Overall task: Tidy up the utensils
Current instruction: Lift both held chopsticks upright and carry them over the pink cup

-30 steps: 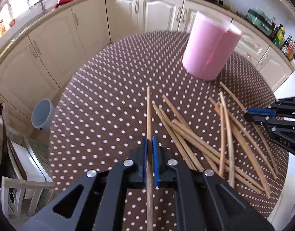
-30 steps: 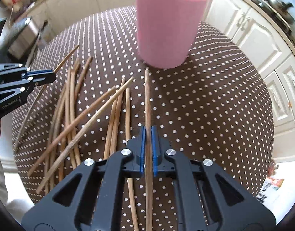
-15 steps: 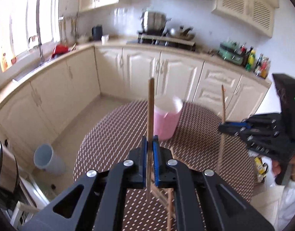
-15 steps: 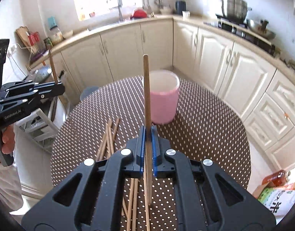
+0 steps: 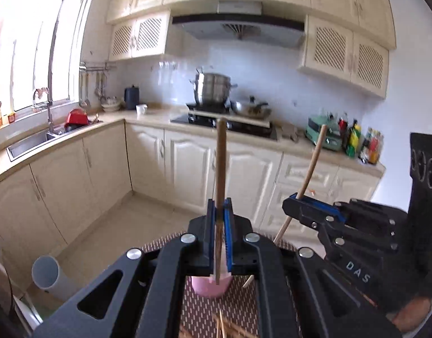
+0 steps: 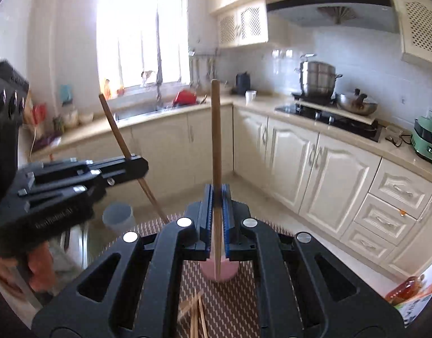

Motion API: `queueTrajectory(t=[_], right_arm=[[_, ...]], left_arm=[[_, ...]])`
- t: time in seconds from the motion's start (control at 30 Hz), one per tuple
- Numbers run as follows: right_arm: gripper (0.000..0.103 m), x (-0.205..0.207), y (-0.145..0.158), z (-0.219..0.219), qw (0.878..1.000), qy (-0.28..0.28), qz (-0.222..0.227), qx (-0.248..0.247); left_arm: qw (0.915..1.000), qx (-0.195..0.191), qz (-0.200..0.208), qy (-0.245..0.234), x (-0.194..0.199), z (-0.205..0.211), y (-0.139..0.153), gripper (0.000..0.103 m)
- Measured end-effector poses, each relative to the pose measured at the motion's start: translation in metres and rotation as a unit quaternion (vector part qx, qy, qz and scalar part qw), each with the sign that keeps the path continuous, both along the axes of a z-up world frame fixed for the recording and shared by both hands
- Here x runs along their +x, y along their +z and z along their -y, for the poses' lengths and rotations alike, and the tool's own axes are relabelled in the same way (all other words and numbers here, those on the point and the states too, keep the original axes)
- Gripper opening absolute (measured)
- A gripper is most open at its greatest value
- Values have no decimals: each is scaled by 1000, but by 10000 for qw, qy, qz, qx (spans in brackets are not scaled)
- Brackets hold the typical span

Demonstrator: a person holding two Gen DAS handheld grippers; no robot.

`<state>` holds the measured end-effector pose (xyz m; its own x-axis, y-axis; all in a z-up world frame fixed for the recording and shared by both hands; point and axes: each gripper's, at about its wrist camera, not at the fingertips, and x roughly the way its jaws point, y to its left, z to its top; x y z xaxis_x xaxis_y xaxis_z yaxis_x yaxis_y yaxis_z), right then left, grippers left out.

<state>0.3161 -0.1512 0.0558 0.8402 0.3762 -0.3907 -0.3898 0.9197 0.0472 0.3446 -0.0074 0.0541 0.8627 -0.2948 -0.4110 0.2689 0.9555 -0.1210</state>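
Early still: left gripper [image 5: 219,236] and right gripper [image 6: 216,219] each clamped on a chopstick [image 5: 220,169], cup [image 5: 210,287] at 6 o'clock, pile [image 6: 194,315] left.

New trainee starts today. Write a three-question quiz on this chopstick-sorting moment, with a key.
1. True or false: the left gripper is shut on a wooden chopstick.
2. What does the right gripper hold?
A. a spoon
B. a second wooden chopstick
C. nothing
3. Fill in: below both grippers stands a round ____ plastic cup on the brown dotted tablecloth.

Key
1. True
2. B
3. pink
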Motion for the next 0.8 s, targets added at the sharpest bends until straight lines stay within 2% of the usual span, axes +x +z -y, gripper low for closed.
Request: queueTrajectory(t=[0.13, 0.27, 0.43, 0.53, 0.8], right_arm=[[7, 18, 3, 0, 9996, -146, 188, 151], [7, 30, -11, 0, 9995, -173, 164, 223], [7, 44, -37, -3, 9996, -147, -139, 212], [7, 47, -52, 1, 9991, -173, -305, 253], [7, 53, -81, 6, 9972, -232, -648, 306]], left_arm=[[9998, -191, 96, 36, 18, 1, -1, 6], [9999, -148, 4, 85, 33, 2, -19, 6], [9996, -88, -219, -133, 46, 6, -57, 6], [9993, 40, -352, -92, 49, 6, -76, 6], [9980, 187, -611, -26, 58, 3, -101, 6]])
